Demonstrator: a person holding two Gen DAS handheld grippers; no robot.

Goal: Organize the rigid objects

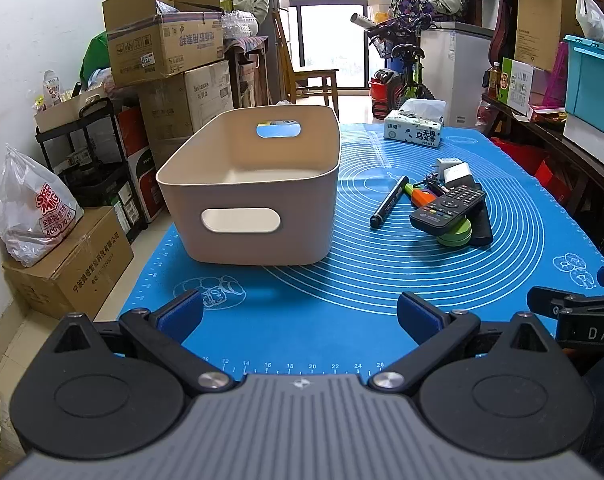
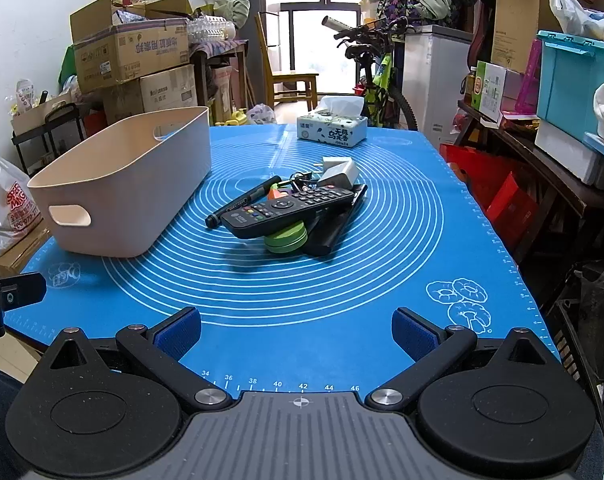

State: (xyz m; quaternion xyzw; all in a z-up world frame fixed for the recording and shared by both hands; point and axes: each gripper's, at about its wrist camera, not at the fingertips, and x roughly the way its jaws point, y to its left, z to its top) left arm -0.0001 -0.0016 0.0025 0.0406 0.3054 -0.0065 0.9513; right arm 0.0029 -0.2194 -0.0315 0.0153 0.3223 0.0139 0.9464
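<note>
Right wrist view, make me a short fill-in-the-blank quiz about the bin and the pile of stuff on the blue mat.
1. The beige plastic bin holds ____ objects so far.
2. The black remote control rests on top of a round ____ tin.
3. Both the left gripper and the right gripper have their jaws ____.
4. The tissue box sits at the ____ end of the blue silicone mat.

Missing words: no; green; open; far

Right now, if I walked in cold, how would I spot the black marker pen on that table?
Find the blue mat, with a beige bin on one side and a pile of small items in the middle. The marker pen lies at the pile's edge nearest the bin. Unlike the wide, buttoned remote control beside it, it is a slim, plain black stick.
</note>
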